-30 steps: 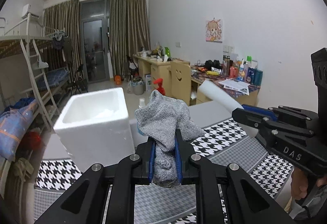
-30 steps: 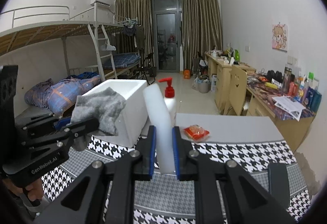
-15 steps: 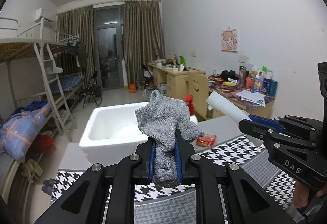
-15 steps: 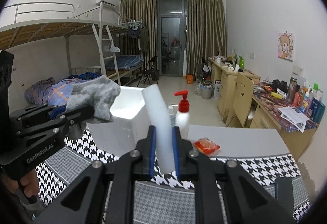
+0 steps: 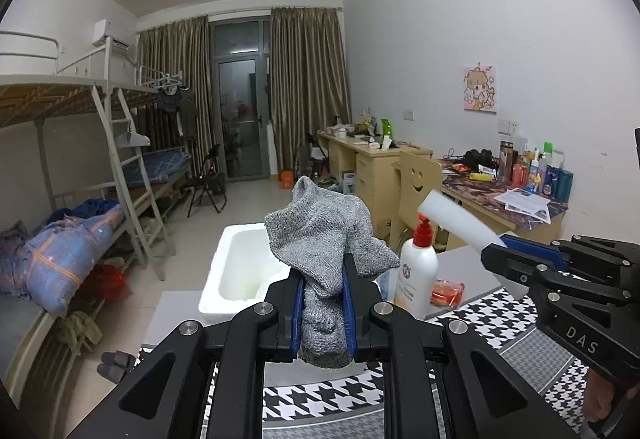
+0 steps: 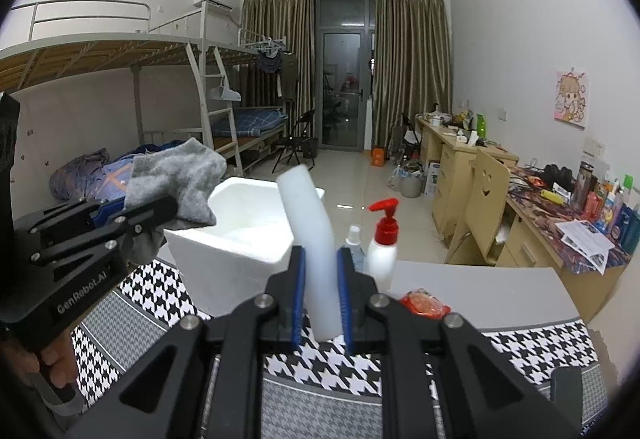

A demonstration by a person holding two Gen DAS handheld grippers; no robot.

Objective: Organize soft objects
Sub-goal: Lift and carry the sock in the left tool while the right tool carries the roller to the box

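Observation:
My left gripper [image 5: 323, 295] is shut on a grey knitted cloth [image 5: 324, 239] that bunches up above its blue pads. My right gripper [image 6: 322, 279] is shut on a white foam strip [image 6: 310, 215] that stands up between its pads. Both are held in the air over a houndstooth mat [image 6: 532, 351], side by side. An open white foam box [image 6: 244, 243] stands on the table beyond them; its inside looks white and bare. In the left wrist view the foam strip [image 5: 456, 219] and the right gripper [image 5: 496, 259] show at the right, the foam box [image 5: 240, 267] behind the cloth.
A white pump bottle with a red top [image 6: 382, 247] and a small spray bottle [image 6: 354, 243] stand right of the box. A red packet [image 6: 424, 303] lies on the grey table [image 6: 500, 291]. A dark object [image 6: 566, 387] lies at the mat's right edge. Bunk beds left, desks right.
Both grippers have moved with their loads, rising a little. The foam box, which loomed large on the left, now sits lower and further off, its open inside showing; the pump bottle has come into view.

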